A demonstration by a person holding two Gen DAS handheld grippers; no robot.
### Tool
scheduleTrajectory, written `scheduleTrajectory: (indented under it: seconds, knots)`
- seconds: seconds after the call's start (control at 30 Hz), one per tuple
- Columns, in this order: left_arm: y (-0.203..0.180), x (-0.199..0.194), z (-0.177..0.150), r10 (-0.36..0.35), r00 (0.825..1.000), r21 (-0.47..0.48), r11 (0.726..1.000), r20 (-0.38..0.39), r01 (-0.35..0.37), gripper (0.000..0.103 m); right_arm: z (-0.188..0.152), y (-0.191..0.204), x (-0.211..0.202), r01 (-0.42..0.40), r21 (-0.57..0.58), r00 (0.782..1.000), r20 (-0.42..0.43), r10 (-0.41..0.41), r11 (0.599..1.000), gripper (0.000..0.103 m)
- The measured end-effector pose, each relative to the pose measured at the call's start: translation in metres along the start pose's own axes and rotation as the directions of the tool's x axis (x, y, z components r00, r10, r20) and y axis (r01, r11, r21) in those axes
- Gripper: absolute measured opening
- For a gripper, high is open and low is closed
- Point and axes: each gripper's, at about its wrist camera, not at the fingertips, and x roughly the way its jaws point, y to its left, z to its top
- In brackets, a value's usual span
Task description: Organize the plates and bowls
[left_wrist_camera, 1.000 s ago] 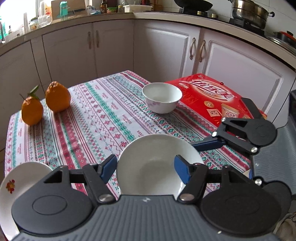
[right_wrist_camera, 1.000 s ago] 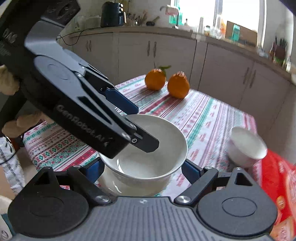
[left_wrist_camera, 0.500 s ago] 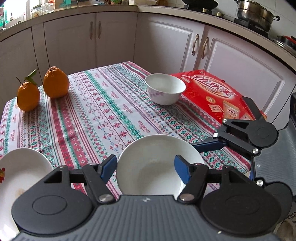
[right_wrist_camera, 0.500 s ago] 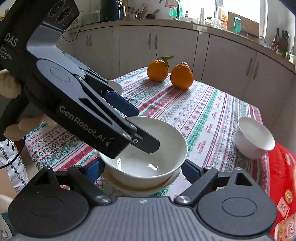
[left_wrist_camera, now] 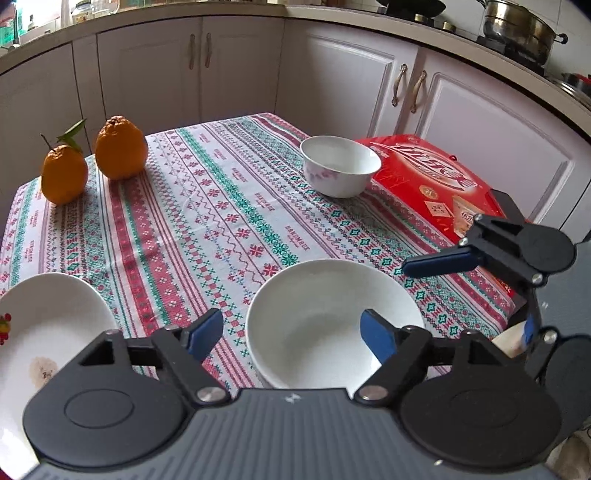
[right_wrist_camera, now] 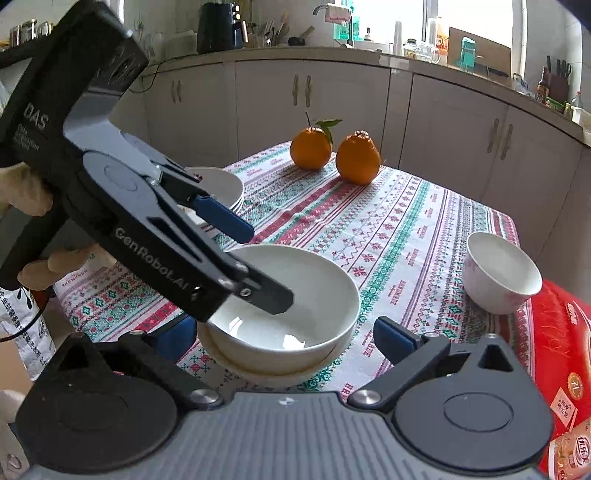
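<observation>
Kitchen interior. Pale cabinets [left_wrist_camera: 354, 85] with metal handles span upper half of both views, wrapping corner. Beige countertop [right_wrist_camera: 369, 55] above, cluttered. Bright window [right_wrist_camera: 476, 18] upper right of right wrist view. Steel pot [left_wrist_camera: 517, 22] upper right of left wrist view. Patterned tablecloth [left_wrist_camera: 221, 206] mid-frame.

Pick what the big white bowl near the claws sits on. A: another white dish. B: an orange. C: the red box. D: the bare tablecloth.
A: in the right wrist view the bowl is nested on another white dish, whose rim shows beneath it.
</observation>
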Motion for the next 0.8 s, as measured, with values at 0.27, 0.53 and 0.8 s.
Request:
scheduleTrajectory:
  seconds: [0.27, 0.53, 0.8]
  knots:
    - [0.010, -0.014, 0.002, 0.040, 0.999, -0.016, 0.999, 0.029, -0.039, 0.082, 0.007, -0.009, -0.015, 0.047, 0.017, 0.997, 0.061, -0.048, 0.999, 0.103]
    - [0.009, -0.018, 0.016, 0.034, 0.999, 0.014, 0.999, 0.040, -0.034, 0.090, -0.002, -0.017, -0.012, 0.064, 0.036, 0.997, 0.034, -0.066, 0.997, 0.103]
    - [-0.005, 0.002, 0.067, -0.014, 1.000, 0.127, 0.992, 0.026, 0.011, 0.093, 0.001, -0.072, -0.031, 0.153, 0.061, 0.987, 0.032, -0.155, 0.986, 0.103]
